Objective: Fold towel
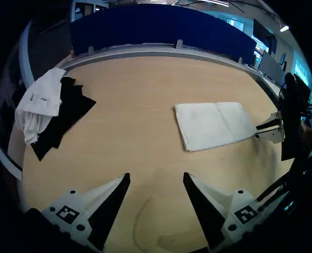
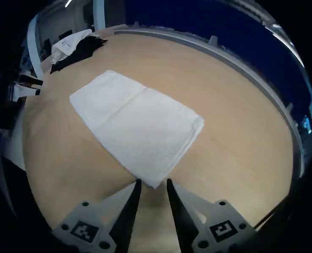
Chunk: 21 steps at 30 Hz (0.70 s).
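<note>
- Folded white towel (image 2: 134,126) lies flat mid-worktop (image 1: 134,126), well apart from the white and black clothes pile (image 1: 50,109) at a far corner.
- Right tool (image 2: 153,181) low, fingers narrowly parted either side of one towel corner, not clamped.
- Left tool (image 1: 156,174) released, fingers wide apart, holding nothing, over bare worktop.

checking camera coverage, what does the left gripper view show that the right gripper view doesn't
Left gripper view: the left tool, fingers wide apart over bare table, and the right tool side-on at the short end of the white towel. Right gripper view: that towel's near corner at the right tool's narrow finger gap, and its stacked layers along the folded edge. Both: the white towel, the white and black clothes pile, the blue divider.
</note>
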Motion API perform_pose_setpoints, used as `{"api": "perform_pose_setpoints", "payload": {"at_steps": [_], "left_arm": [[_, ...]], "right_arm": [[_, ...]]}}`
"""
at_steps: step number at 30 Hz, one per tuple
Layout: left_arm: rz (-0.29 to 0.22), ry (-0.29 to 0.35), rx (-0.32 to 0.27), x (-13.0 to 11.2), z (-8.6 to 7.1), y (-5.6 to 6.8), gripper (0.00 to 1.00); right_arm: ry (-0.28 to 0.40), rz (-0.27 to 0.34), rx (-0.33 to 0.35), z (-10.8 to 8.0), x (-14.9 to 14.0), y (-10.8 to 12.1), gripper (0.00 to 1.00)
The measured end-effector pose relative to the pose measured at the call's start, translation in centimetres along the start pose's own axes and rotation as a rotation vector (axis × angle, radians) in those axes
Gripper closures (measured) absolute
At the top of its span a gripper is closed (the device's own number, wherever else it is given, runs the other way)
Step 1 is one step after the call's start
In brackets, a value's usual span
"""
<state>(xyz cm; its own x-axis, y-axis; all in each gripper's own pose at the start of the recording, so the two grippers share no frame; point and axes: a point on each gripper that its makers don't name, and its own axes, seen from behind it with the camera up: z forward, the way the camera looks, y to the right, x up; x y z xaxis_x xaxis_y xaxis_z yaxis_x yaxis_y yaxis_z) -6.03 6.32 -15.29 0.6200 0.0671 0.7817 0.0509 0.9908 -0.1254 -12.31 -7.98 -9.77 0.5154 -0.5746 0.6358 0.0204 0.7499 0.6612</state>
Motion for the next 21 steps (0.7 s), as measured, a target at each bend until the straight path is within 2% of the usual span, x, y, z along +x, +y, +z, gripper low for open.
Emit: {"api": "perform_pose_setpoints", "payload": {"at_steps": [11,21], "left_arm": [[0.003,0.006,0.015,-0.1,-0.7,-0.7,0.07],[0.006,0.007,0.007,0.1,-1.1,-0.6,0.07]], "right_arm": [[-0.004,-0.006,0.006,0.6,0.1,-0.2,0.92],[0.03,-0.03,0.001,-0.5,2.3,-0.2,0.95]]}}
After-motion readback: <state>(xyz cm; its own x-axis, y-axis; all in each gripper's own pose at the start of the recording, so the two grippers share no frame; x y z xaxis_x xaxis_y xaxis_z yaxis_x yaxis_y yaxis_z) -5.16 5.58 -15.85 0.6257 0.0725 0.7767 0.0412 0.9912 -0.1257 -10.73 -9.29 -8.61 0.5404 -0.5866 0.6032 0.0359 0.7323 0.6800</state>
